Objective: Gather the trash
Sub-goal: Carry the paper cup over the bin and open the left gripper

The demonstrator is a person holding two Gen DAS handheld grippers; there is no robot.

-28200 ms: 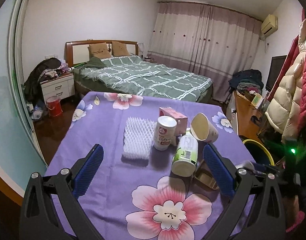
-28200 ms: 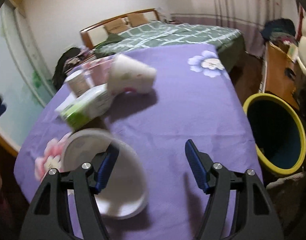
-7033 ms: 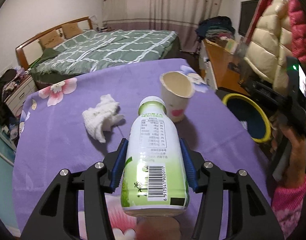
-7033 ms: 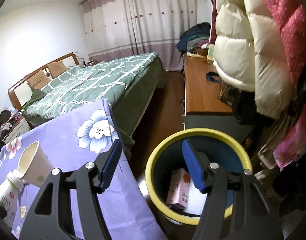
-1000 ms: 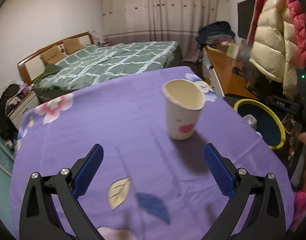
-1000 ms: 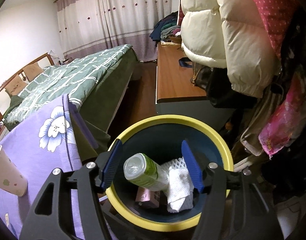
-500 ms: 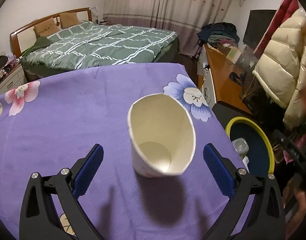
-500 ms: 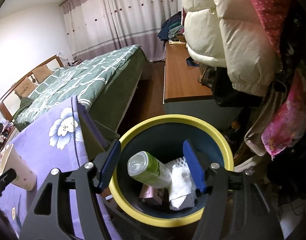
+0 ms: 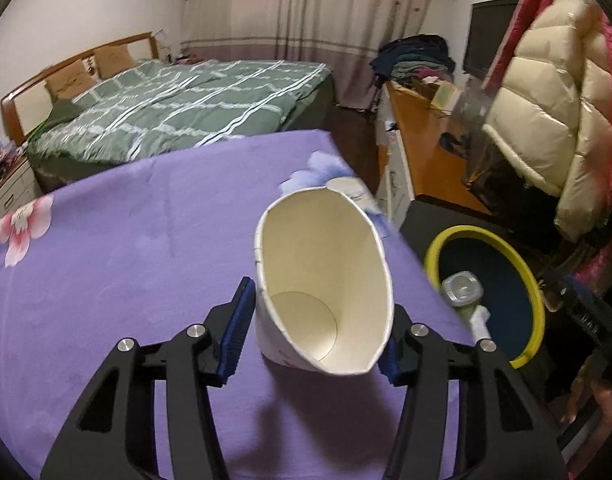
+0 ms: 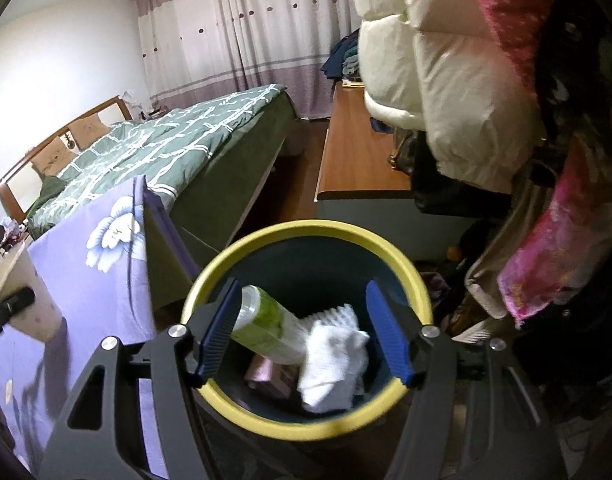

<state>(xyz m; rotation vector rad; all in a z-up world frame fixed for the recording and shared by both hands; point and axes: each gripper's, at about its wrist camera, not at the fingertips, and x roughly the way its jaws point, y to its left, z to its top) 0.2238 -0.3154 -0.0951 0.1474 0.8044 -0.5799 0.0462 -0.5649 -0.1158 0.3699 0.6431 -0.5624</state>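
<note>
Trash is nearly all being held in the yellow-rimmed bin (image 10: 306,428) already, while the last paper cup (image 9: 321,292), on the purple table (image 9: 126,248), is being closed on by the left gripper (image 9: 317,328); nothing is being gripped by the part-open right gripper (image 10: 302,332).

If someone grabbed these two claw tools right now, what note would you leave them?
Left claw: closing around the paper cup on the purple table; the cup already looks squeezed.
Right claw: open, empty, above the yellow-rimmed bin.
Done: bottle, white foam net and pink carton are in the bin.
Left: lift the cup and drop it in the bin.
</note>
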